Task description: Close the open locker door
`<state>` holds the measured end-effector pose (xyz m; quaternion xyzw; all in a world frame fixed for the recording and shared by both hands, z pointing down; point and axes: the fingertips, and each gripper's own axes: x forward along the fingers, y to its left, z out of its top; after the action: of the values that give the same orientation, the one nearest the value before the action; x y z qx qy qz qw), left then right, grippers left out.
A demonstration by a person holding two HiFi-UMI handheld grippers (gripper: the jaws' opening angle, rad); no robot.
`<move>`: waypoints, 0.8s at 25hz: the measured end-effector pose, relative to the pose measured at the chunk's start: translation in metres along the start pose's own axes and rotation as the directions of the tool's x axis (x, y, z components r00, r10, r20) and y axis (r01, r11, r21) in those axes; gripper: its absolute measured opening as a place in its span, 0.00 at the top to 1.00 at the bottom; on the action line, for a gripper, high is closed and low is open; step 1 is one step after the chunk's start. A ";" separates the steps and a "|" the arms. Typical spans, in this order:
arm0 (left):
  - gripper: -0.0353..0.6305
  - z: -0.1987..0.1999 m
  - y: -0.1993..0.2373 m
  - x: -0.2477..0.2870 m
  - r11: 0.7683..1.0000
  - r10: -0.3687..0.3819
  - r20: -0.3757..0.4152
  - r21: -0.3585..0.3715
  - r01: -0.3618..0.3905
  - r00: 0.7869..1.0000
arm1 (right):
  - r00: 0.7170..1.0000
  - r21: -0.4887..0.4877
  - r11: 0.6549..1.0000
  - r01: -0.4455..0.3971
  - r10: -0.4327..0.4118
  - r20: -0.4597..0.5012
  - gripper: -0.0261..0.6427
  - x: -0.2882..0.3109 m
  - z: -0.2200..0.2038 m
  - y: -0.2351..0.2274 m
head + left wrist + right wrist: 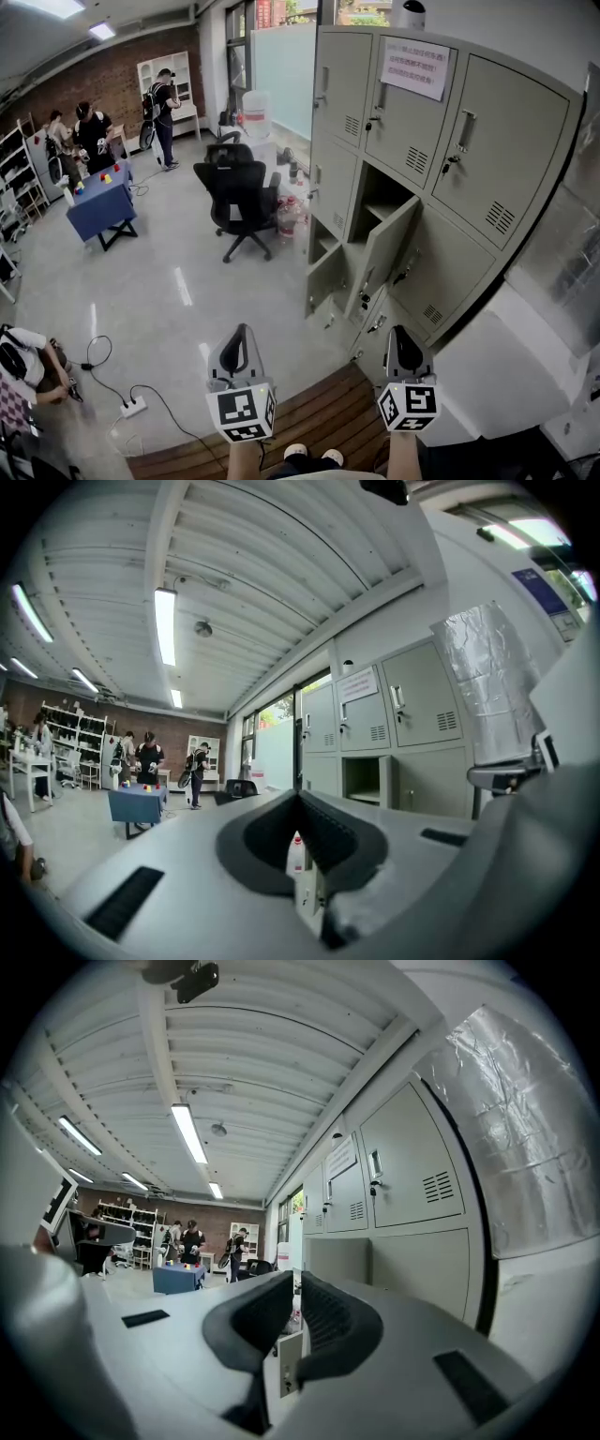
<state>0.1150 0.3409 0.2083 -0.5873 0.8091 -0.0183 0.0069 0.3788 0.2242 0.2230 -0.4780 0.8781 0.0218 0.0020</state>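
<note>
Closing the distance before pushing

Both tools are empty with jaws pressed together: left tongs (241,330) and right tongs (401,332) sit level, well apart from the locker bank (487,141). The open locker door (386,251) swings out from the bank's middle row, and a lower door (326,277) stands ajar beside it. Best to step closer, lay a closed tip flat near the door's free edge, and push steadily until it seats.
</note>
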 end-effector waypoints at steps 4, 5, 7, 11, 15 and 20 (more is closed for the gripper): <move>0.95 0.000 0.010 0.006 1.000 -0.003 0.002 -0.003 0.003 1.000 | 1.000 -0.010 1.000 -0.015 0.015 -0.018 0.90 0.010 -0.002 0.009; 0.95 0.000 0.012 0.008 1.000 -0.005 0.003 -0.002 0.005 1.000 | 0.999 -0.004 0.999 -0.034 0.034 -0.019 0.76 0.013 -0.003 0.014; 0.95 -0.001 0.016 0.013 1.000 -0.011 0.004 0.003 0.011 1.000 | 0.998 0.007 0.998 -0.060 0.060 -0.016 0.70 0.018 -0.004 0.021; 0.95 -0.004 0.024 0.019 1.000 -0.027 0.007 0.011 0.027 1.000 | 0.999 -0.004 0.999 -0.053 0.053 -0.011 0.70 0.023 -0.006 0.031; 0.95 -0.009 0.029 0.024 0.999 -0.043 0.001 0.021 0.043 0.999 | 0.999 0.001 1.000 -0.029 0.029 -0.020 0.70 0.026 -0.012 0.032; 0.95 -0.018 0.034 0.035 0.998 -0.059 -0.013 0.013 0.059 0.998 | 1.000 0.025 1.000 0.012 -0.012 -0.028 0.70 0.032 -0.019 0.027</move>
<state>0.0716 0.3184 0.2249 -0.6108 0.7913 -0.0274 0.0052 0.3386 0.2113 0.2422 -0.4835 0.8753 0.0038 -0.0042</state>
